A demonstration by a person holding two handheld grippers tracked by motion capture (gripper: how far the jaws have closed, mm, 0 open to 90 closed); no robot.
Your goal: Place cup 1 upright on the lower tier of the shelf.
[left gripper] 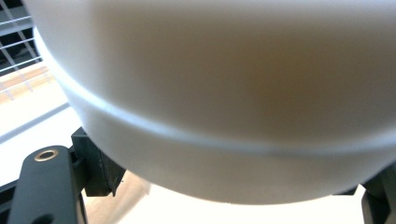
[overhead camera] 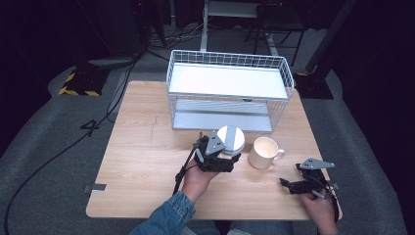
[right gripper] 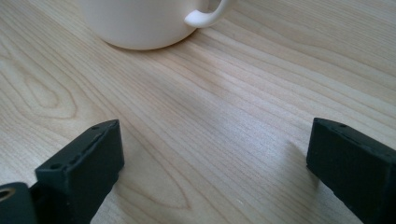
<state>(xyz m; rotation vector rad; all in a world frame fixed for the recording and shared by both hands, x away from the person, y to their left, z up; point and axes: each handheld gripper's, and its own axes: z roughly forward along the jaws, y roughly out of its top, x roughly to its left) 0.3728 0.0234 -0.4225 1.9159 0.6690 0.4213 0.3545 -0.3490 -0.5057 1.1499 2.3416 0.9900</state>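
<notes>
A white cup point(overhead camera: 231, 139) is held just above the table in front of the wire rack, lying tilted with its round end facing up. My left gripper point(overhead camera: 219, 155) is shut on it; in the left gripper view the cup's white wall point(left gripper: 224, 93) fills the space between the jaws point(left gripper: 238, 186). A cream mug point(overhead camera: 263, 152) stands upright on the table to its right, handle pointing right. My right gripper point(overhead camera: 292, 175) rests low near the front right corner, open and empty. In the right gripper view the mug point(right gripper: 140, 23) stands ahead of the gripper point(right gripper: 215, 158), a short way off.
A white wire rack point(overhead camera: 171, 73) with two shelves stands at the back of the wooden table point(overhead camera: 142, 156). Cables run over the grey floor at the left. A person's sleeve point(overhead camera: 169, 215) comes in at the bottom edge.
</notes>
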